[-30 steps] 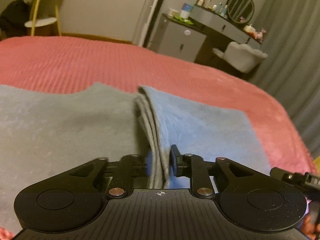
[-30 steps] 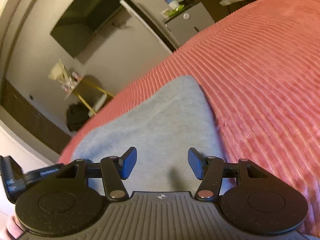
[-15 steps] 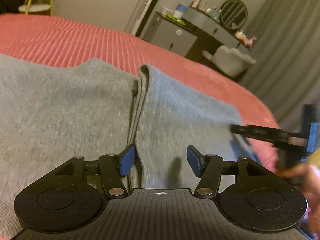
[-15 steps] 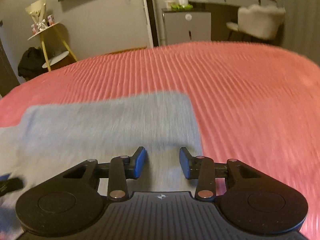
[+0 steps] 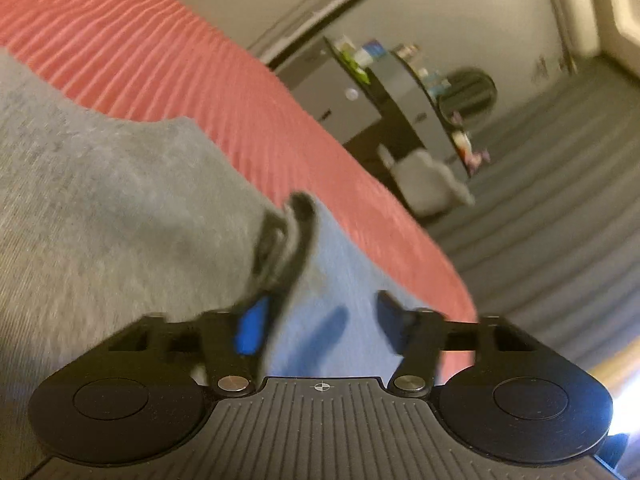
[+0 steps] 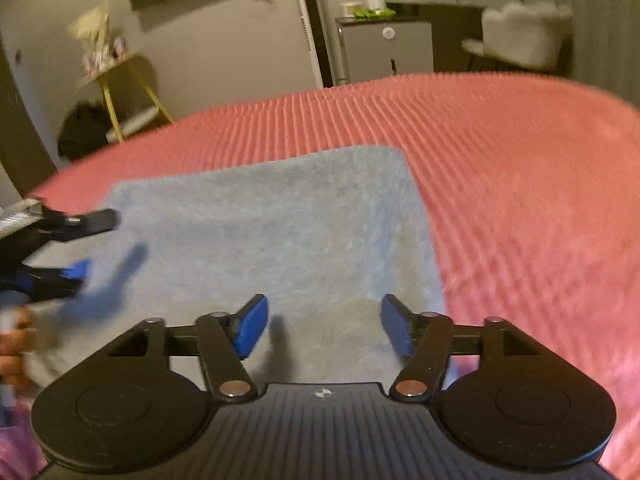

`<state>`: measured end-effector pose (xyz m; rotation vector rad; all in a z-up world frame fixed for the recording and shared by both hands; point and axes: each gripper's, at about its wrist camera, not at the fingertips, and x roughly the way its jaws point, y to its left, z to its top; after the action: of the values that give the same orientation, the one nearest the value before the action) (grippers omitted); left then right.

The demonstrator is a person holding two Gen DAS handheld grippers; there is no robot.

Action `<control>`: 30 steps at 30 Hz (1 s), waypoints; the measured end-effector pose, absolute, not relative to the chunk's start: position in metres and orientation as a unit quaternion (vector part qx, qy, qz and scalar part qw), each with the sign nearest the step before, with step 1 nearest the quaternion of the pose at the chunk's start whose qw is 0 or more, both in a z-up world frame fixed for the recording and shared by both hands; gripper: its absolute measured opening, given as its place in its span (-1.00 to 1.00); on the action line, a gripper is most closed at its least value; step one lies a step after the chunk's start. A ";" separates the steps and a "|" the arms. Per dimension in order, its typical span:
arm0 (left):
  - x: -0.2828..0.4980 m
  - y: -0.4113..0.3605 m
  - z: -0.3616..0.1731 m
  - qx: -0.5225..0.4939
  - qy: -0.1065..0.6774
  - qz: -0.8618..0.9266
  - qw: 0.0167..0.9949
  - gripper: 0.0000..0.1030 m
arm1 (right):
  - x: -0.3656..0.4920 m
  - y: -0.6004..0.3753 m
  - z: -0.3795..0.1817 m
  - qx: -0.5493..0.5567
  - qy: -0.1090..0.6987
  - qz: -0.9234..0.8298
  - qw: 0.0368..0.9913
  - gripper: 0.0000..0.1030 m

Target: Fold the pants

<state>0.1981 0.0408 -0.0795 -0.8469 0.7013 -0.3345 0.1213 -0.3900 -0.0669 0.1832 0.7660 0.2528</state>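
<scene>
Left view has rolled since earlier; folded edge now runs diagonally at frame centre. Grey pants (image 5: 120, 208) lie flat on the ribbed red bedspread (image 5: 168, 64), a folded panel at right. Left gripper (image 5: 316, 324) jaws just closed partway, still apart, straddling the fold ridge, pads not pressing. Right gripper (image 6: 322, 326) jaws just opened, nothing between them, above the panel's near edge. Risk: left closing off the ridge catches one layer only, so the fold slides apart.
</scene>
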 end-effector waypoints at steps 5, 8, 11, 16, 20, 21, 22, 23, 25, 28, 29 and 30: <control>0.201 0.060 -0.091 -0.446 0.333 -0.168 0.814 -0.76 | 0.114 -0.384 -0.068 0.088 0.388 0.100 0.912 0.30; 0.192 0.059 -0.079 -0.434 0.304 -0.193 0.826 -0.90 | 0.107 -0.381 -0.064 0.087 0.395 0.088 0.911 0.30; 0.180 0.057 -0.058 -0.407 0.281 -0.217 0.841 -0.90 | 0.105 -0.379 -0.062 0.092 0.397 0.077 0.910 0.30; 0.183 0.066 -0.058 -0.373 0.344 -0.185 0.841 0.48 | 0.102 -0.381 -0.062 0.104 0.400 0.067 0.908 0.34; 0.191 0.055 -0.072 -0.352 0.403 -0.199 0.821 0.48 | 0.104 -0.379 -0.065 0.102 0.402 0.070 0.907 0.43; 0.191 0.048 -0.072 -0.329 0.401 -0.195 0.832 0.49 | 0.105 -0.379 -0.066 0.102 0.402 0.071 0.907 0.44; 0.192 0.042 -0.073 -0.312 0.396 -0.197 0.841 0.52 | 0.104 -0.379 -0.066 0.102 0.402 0.071 0.907 0.45; 0.193 0.038 -0.075 -0.301 0.394 -0.198 0.845 0.55 | 0.105 -0.378 -0.067 0.103 0.401 0.072 0.908 0.47; 0.193 0.031 -0.074 -0.300 0.383 -0.200 0.850 0.59 | 0.105 -0.378 -0.067 0.102 0.400 0.075 0.908 0.48; 0.196 0.026 -0.078 -0.329 0.366 -0.185 0.851 -0.48 | 0.106 -0.381 -0.066 0.112 0.398 0.078 0.907 0.48; 0.197 0.026 -0.082 -0.337 0.376 -0.182 0.844 -0.61 | 0.106 -0.381 -0.064 0.115 0.398 0.078 0.907 0.48; 0.196 0.029 -0.085 -0.357 0.375 -0.183 0.835 -0.62 | 0.106 -0.381 -0.063 0.116 0.397 0.077 0.907 0.48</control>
<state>0.1962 0.0289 -0.0848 -0.7569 0.7948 -0.3868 0.1056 -0.3812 -0.0632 0.2394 0.8205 0.1582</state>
